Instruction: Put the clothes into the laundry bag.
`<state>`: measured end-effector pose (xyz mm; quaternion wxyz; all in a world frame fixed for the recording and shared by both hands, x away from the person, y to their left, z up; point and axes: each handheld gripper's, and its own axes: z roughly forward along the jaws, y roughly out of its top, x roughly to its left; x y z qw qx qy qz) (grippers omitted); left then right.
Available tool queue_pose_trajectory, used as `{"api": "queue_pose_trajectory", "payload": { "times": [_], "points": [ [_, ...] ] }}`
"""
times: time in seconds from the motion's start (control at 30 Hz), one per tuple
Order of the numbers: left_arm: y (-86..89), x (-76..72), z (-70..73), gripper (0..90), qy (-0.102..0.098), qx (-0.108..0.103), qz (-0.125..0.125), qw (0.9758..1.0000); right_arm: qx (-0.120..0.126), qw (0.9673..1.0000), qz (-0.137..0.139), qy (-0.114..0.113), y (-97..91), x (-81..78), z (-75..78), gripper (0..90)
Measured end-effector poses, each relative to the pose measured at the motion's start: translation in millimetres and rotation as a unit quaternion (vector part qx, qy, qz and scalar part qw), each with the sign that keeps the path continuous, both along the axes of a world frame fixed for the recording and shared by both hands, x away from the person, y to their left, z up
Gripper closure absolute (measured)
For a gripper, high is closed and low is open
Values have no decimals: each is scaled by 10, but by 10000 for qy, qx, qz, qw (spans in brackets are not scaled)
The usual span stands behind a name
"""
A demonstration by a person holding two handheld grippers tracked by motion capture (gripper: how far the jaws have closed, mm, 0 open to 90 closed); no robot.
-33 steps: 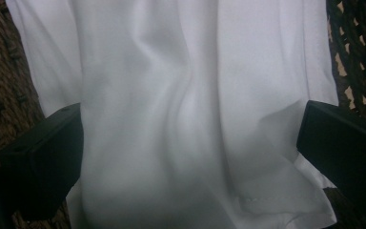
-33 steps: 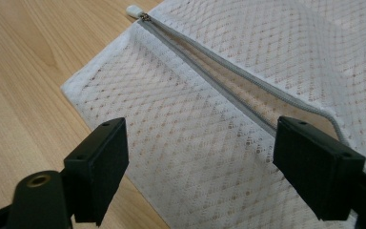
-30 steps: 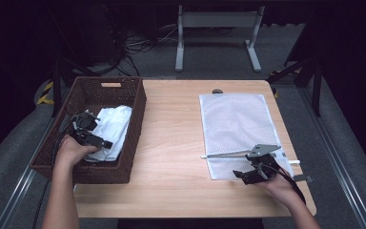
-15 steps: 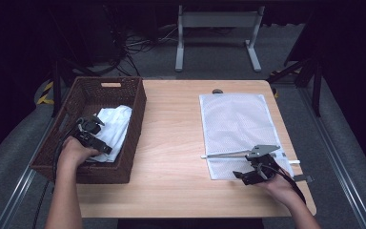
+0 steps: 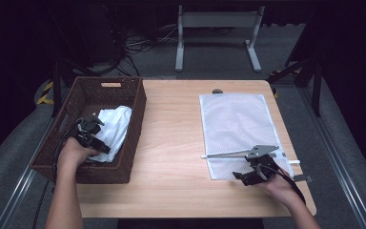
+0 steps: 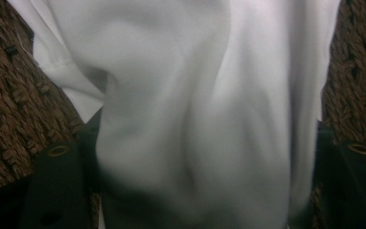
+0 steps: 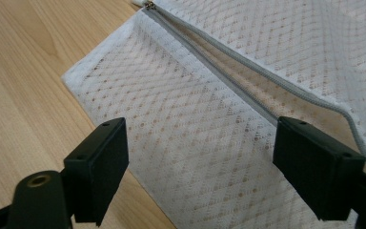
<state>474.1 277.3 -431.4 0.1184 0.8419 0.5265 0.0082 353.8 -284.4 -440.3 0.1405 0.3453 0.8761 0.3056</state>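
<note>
Black jaws of the right gripper point(image 7: 198, 176) are standing wide apart in the right gripper view, gripping nothing. Between and beyond them a white mesh bag point(image 7: 248, 119) is lying flat on the wooden table point(image 7: 24, 81), its grey zip point(image 7: 228, 71) running away from the right-hand jaw and gaping open. In the high view the right gripper point(image 5: 253, 172) is resting at the bag's point(image 5: 238, 126) near edge, with the person's right hand point(image 5: 279, 183) behind it, and the bag is stretching away from the gripper across the table point(image 5: 171, 143).

White cloth point(image 6: 190, 114) is bulging up between the jaws of the left gripper point(image 6: 195, 191) in the left gripper view; each jaw is sitting against a side of the cloth, though whether they are squeezing it I cannot tell. Brown wicker is showing on either side beyond them. From above, the left gripper point(image 5: 91, 134) is sitting inside a dark basket point(image 5: 136, 112), its tips at the near edge of the cloth point(image 5: 114, 124), which is lying crumpled ahead of it. The left hand point(image 5: 74, 152) is holding it from behind, over the basket's near part.
</note>
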Motion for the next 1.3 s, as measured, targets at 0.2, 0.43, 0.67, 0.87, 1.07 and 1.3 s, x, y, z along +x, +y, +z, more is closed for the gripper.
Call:
{"api": "queue_pose_trajectory", "payload": {
  "times": [0.2, 0.43, 0.67, 0.87, 1.07, 1.3],
  "points": [
    [-6, -5, 52, 556, 103, -157, 157, 9997, -24, 10000, 38, -16, 10, 2, -5, 200],
    [14, -12, 119, 737, 81, -325, 223, 9992, -16, 10000, 36, -23, 6, 0, -1, 201],
    [50, -40, 258, 746, -159, -508, 352, 9980, -9, 10000, 9, -10, -1, -1, 5, 201],
    [65, -73, 401, 746, -372, -558, 370, 9971, -10, 10000, 11, -43, -5, 1, 9, 201],
    [102, -134, 563, 746, -617, -639, 433, 9951, 11, 10000, 11, -56, -14, 0, 17, 201],
    [187, -227, 814, 746, -908, -890, 489, 9907, 11, 10000, -26, -43, -21, 0, 20, 199]
  ]
}}
